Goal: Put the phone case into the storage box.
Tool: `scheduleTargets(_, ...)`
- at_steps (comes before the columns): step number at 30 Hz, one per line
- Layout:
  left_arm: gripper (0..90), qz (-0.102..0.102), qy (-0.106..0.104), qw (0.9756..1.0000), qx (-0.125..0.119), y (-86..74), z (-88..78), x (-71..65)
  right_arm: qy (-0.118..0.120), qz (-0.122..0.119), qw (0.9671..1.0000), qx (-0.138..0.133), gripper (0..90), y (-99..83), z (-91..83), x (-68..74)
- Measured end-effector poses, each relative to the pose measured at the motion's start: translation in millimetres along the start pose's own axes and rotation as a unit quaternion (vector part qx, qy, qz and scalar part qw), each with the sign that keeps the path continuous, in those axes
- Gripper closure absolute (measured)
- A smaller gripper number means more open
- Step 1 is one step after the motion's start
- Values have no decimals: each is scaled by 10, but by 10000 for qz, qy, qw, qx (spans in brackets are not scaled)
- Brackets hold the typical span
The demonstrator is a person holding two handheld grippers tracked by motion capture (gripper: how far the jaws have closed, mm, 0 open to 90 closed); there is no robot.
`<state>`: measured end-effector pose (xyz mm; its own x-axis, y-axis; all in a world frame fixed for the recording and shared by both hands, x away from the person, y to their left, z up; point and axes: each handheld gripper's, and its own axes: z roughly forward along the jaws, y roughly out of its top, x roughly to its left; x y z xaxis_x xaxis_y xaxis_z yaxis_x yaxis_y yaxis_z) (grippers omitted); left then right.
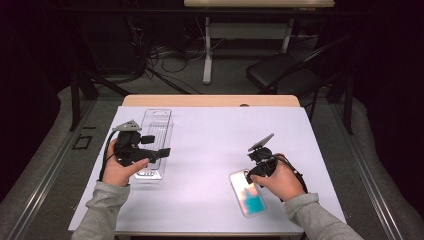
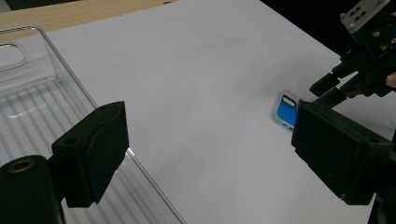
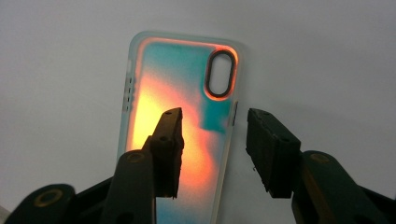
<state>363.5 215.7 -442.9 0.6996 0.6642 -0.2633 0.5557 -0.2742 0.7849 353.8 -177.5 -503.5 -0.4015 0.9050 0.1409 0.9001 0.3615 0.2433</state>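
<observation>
While a white sheet (image 1: 210, 150) covers the table, a clear plastic tray (image 1: 155, 125) lies along its left part and a phone case (image 1: 247, 197), orange and teal, lies flat at front right. Over the tray's near end, the left gripper (image 1: 155, 152) gapes wide, gripping nothing. Above the case, the right gripper (image 3: 212, 140) is released, one jaw over the case, the other beyond its edge.

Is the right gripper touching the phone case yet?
Cannot tell. In the right gripper view the right gripper straddles the phone case edge with fingers open; no contact or gap shows plainly.
</observation>
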Motion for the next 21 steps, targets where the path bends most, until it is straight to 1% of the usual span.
scheduleTargets(5, 114, -4, -7, 10000, -5, -2, -6, 9, -55, 73, 9998, 152, 597, -12, 29, -8)
scheduleTargets(9, 116, -41, -14, 10000, -3, -8, 1, 11, -7, 200, 9996, 219, 631, -29, 61, -15)
scheduleTargets(10, 119, -33, -14, 10000, 2, -7, 2, 12, 13, 232, 9996, 149, 642, -42, 90, -21)
scheduleTargets(11, 119, -34, -10, 10000, 0, -7, 2, 12, 13, 232, 9996, 149, 642, -42, 90, -21)
scheduleTargets(12, 119, -38, -13, 10000, -1, -7, 1, 11, 2, 303, 9993, 207, 645, -45, 92, -17)
scheduleTargets(16, 120, -42, -8, 10000, -4, -7, -2, 14, -27, 287, 9989, 372, 661, -51, 116, -36)
scheduleTargets(19, 120, -42, -6, 10000, 2, -8, -2, 18, -36, 321, 9987, 394, 683, -57, 127, -39)
scheduleTargets(20, 121, -35, -3, 10000, 10, -8, -1, 20, -7, 372, 9989, 289, 694, -69, 151, -42)
scheduleTargets(21, 121, -24, -4, 10000, 17, -8, 0, 23, -7, 372, 9989, 289, 694, -69, 151, -42)
